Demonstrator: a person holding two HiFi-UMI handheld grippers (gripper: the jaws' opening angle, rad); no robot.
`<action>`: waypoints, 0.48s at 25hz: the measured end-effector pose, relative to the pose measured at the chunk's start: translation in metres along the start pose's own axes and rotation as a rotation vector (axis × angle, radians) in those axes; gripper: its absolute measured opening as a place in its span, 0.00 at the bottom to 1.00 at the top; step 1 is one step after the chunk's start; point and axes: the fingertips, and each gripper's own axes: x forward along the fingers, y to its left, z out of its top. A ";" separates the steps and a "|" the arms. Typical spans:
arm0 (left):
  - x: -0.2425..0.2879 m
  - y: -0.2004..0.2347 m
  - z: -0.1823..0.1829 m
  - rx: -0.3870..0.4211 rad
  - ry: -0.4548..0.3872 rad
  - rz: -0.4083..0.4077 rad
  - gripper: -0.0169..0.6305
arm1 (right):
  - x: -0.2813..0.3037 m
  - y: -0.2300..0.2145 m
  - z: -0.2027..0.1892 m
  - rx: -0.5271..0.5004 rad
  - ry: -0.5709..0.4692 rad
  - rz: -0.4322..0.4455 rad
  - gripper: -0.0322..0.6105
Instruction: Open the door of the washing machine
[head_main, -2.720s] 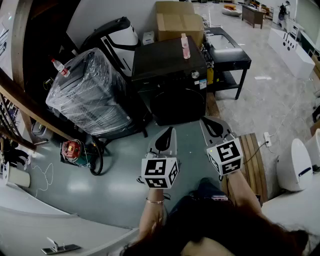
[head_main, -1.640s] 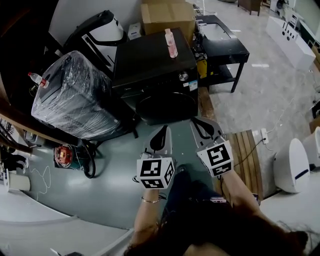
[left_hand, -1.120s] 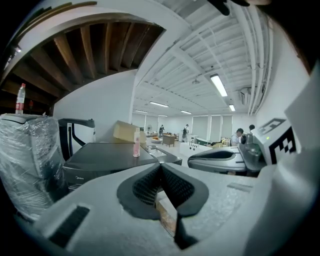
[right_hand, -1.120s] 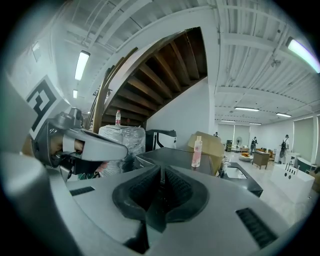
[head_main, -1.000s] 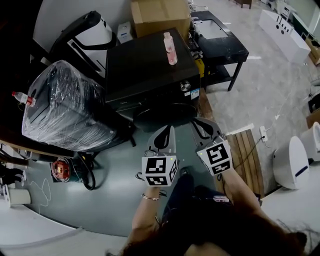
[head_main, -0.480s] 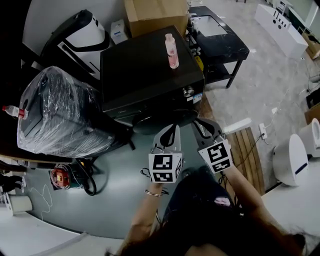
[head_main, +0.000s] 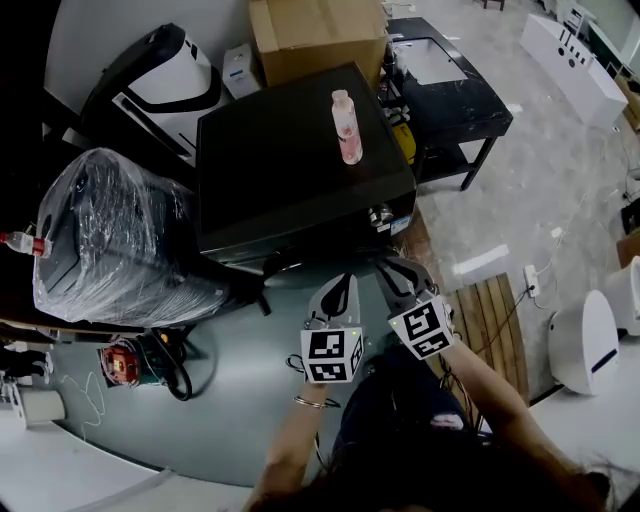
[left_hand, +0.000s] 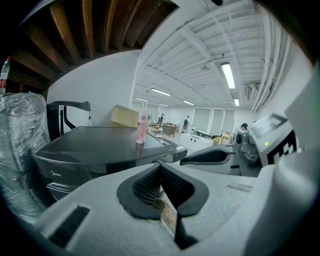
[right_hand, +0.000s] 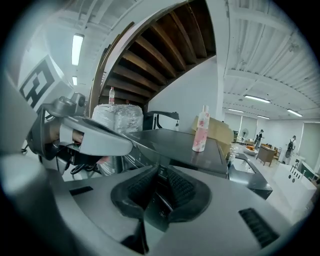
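Grey floor (head_main: 220, 400), black washing machine (head_main: 290, 160), left claw (left_hand: 160, 166) pressed together, right claw (right_hand: 160, 172) just opening, empty.

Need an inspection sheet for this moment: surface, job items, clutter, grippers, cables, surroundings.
surface: glossy grey-green floor.
job's things: black washing machine; its door sits under the top's front edge in the head view, so its state cannot be told.
clutter: pink bottle upright on the machine's top; cardboard box behind it; plastic-wrapped appliance at its left.
grippers: left gripper shut, empty; right gripper slightly apart, jaws have just been opening, nothing between; neither touches the machine.
cables: black cable looped beside a red device; power strip with a white lead.
surroundings: black table, wooden slats.
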 end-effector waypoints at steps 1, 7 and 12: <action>0.007 0.002 -0.004 -0.002 0.004 0.005 0.05 | 0.006 -0.003 -0.006 -0.007 0.008 0.011 0.11; 0.044 0.013 -0.023 -0.027 0.026 0.040 0.05 | 0.037 -0.020 -0.037 -0.028 0.054 0.060 0.13; 0.072 0.020 -0.041 -0.033 0.047 0.051 0.05 | 0.063 -0.031 -0.064 -0.043 0.088 0.094 0.15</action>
